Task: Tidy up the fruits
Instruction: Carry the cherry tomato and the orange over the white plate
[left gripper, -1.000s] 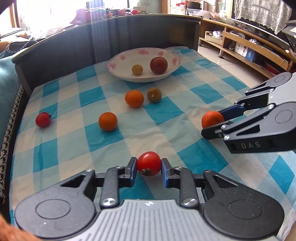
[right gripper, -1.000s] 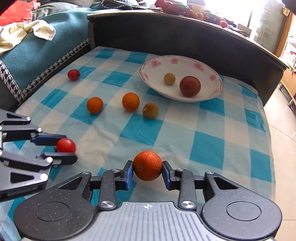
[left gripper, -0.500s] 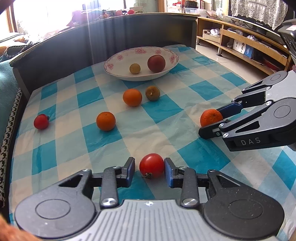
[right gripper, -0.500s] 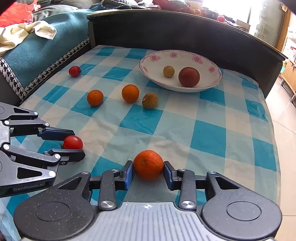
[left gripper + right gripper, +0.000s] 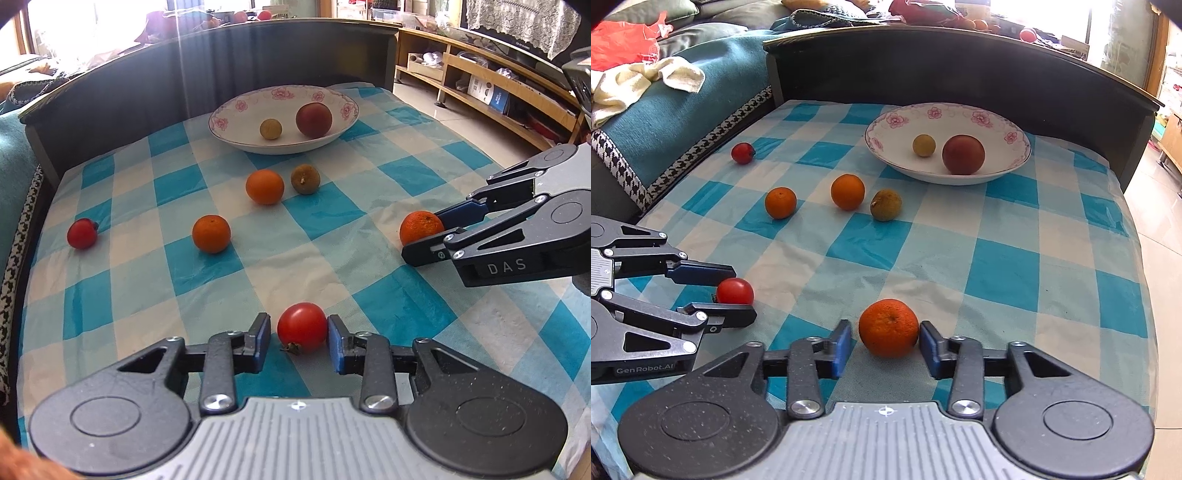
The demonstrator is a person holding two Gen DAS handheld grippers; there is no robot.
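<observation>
My left gripper [image 5: 298,338] is open around a red tomato [image 5: 302,326] that rests on the checked cloth; the right pad touches it, the left pad stands off. My right gripper [image 5: 884,341] is open around an orange [image 5: 888,333] on the cloth, with gaps on both sides. Each gripper shows in the other's view: the right gripper [image 5: 430,234] and the left gripper [image 5: 738,293]. A white flowered bowl [image 5: 236,110] at the back holds a dark red fruit [image 5: 314,119] and a small yellow fruit [image 5: 270,129].
On the cloth lie two oranges [image 5: 211,233] [image 5: 265,186], a brown-green fruit [image 5: 305,178] and a second tomato [image 5: 82,233] at far left. A dark headboard [image 5: 147,85] stands behind the bowl. A teal sofa [image 5: 665,122] flanks the left, wooden shelves [image 5: 480,92] the right.
Both grippers have opened and released their fruits: the tomato and the orange now rest on the cloth between the spread fingers. Both grippers have drawn back slightly.
</observation>
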